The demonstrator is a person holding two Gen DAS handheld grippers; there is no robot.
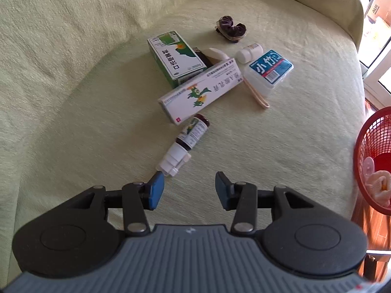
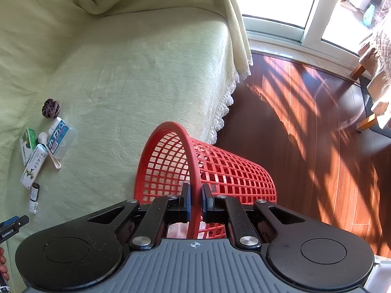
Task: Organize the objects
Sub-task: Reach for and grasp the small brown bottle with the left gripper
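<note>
Left claw (image 1: 189, 189) gapes empty by the spray bottle (image 1: 187, 141); right claw (image 2: 195, 204) grips red basket (image 2: 193, 171) rim; clear box (image 1: 268, 72) reads, perhaps, "小竹"

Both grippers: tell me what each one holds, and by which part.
The right gripper grips the red basket by its rim. The left gripper is open and holds nothing.

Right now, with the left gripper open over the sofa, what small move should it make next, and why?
Probably ease the left gripper forward and a little left, so its open jaws straddle the white cap of the small brown bottle. That bottle lies nearest, its cap just beyond the left fingertip, and the right gripper already pinches the red basket rim to receive it.
</note>
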